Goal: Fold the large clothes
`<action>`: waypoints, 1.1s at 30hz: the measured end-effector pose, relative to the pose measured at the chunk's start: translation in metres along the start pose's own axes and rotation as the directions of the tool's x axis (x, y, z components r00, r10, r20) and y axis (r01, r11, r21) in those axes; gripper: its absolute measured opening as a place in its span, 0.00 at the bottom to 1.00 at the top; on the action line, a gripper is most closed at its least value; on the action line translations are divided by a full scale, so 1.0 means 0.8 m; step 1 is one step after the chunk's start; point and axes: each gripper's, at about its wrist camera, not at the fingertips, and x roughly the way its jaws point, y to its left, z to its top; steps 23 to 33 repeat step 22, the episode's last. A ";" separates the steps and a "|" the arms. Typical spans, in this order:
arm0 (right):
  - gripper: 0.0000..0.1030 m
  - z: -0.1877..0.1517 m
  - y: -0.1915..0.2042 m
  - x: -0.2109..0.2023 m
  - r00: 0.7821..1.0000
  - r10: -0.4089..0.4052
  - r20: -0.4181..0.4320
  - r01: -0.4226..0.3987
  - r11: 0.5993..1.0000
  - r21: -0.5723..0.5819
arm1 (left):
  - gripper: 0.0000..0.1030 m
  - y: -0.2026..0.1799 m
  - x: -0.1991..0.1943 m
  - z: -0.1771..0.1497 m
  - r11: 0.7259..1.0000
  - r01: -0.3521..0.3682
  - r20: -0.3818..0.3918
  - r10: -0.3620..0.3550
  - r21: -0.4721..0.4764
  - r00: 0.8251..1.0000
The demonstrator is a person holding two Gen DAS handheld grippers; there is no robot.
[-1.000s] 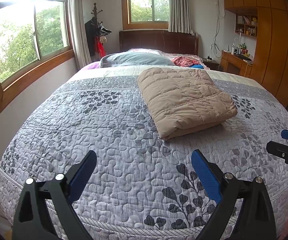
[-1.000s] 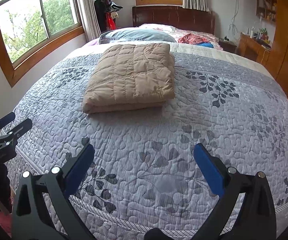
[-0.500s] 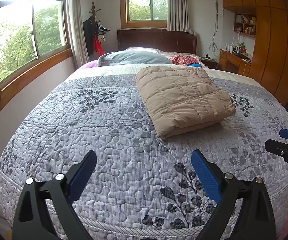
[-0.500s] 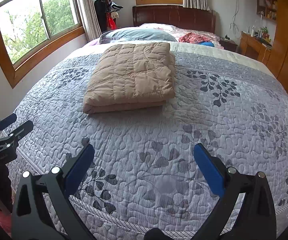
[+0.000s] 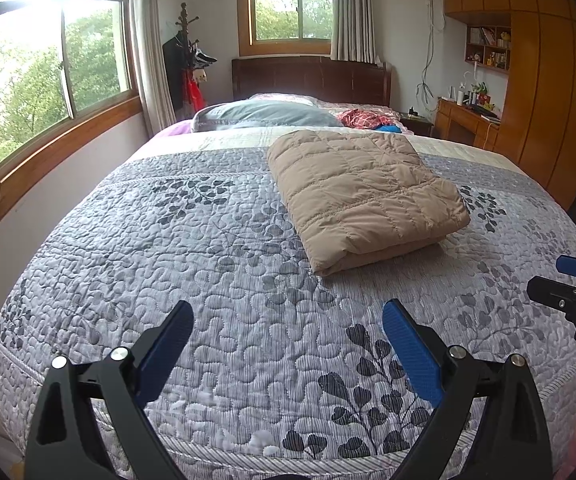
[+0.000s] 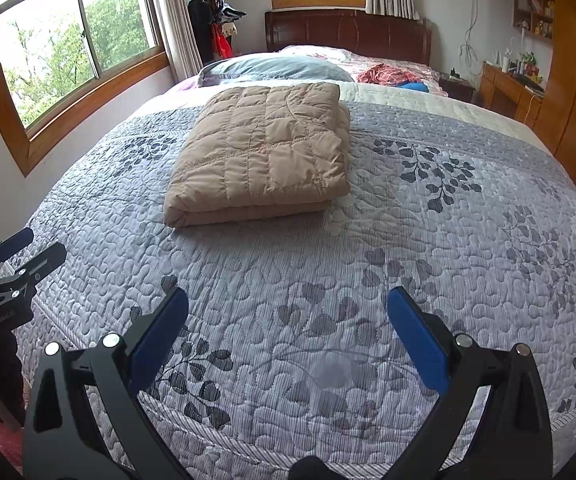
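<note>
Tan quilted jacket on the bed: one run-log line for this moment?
tan quilted jacket: folded, on bedspread | left hand-held gripper: open, empty | right hand-held gripper: open, empty

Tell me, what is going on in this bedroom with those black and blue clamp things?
A person holds two hand grippers over the foot of a bed. The left gripper and the right gripper both hang above the grey quilted bedspread with jaws wide apart, gripping nothing. Further up the bed lies a tan quilted down garment, already folded into a neat rectangle. Neither gripper touches it, so the folding looks done.
</note>
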 end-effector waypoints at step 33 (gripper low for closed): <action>0.96 0.003 -0.008 0.006 1.000 0.010 -0.003 -0.010 1.000 -0.002 | 0.93 0.004 0.001 0.001 1.000 0.009 0.001 -0.009 -0.005 1.000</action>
